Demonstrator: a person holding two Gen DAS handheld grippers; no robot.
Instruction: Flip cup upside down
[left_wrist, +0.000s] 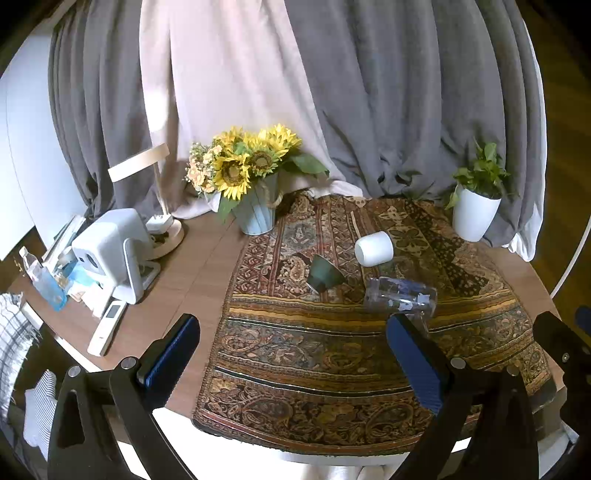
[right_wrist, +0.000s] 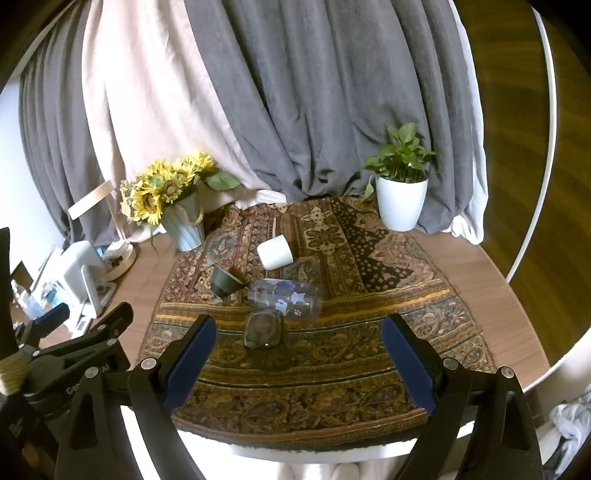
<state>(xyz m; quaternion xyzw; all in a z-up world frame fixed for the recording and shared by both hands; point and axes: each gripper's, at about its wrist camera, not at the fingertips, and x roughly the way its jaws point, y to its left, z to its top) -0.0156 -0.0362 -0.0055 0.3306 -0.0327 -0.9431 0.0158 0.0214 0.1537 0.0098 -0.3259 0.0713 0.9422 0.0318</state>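
Patterned cloth (right_wrist: 332, 373) carries four tipped cups, the clear plastic cup (right_wrist: 284, 298) nearest the right gripper (right_wrist: 299, 354), which, like the left gripper (left_wrist: 293, 354), gapes wide and empty, so I'd approach low, pinch its wall, then roll mouth-down.

Rug (right_wrist: 332, 354) is a busy paisley mix of brown, gold and dark red. White cup (right_wrist: 275, 252), dark green cup (right_wrist: 223, 281), clear cup (right_wrist: 286, 298) with bluish prints. Gripper pads (right_wrist: 190, 360) are navy.
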